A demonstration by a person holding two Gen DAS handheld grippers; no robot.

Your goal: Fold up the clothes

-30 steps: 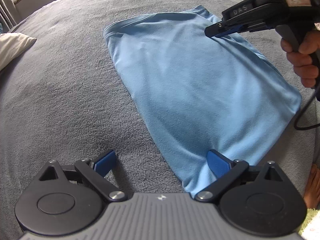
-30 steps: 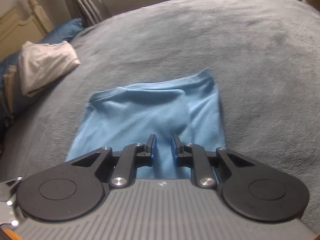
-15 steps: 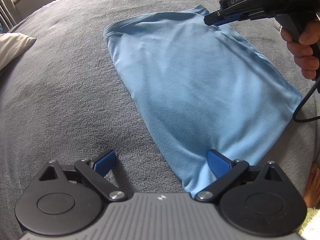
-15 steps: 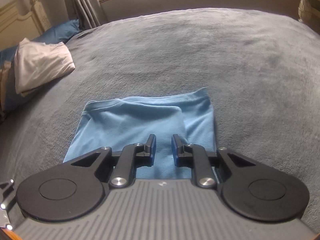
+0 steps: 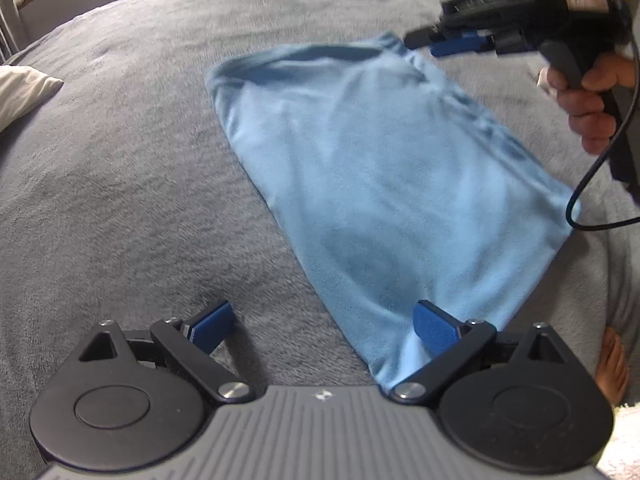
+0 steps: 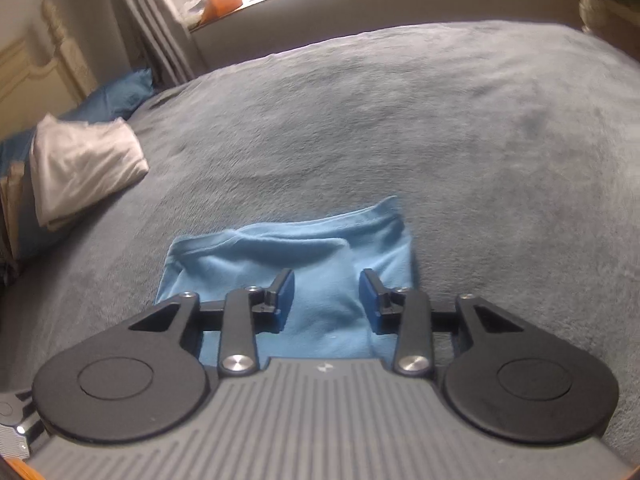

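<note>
Grey fleece blanket [image 5: 120,184] covers the bed; the left gripper [image 5: 324,326] sits low over it with its jaws spread wide, its right blue pad on the near corner of the folded blue garment [image 5: 384,184], its left pad on bare blanket; the garment stretches away from it toward the right gripper [image 5: 448,42], held in a hand [image 5: 588,108] above the far corner, jaws parted and holding nothing; beyond, a white folded cloth [image 6: 80,168] lies near the headboard [image 6: 36,64].
</note>
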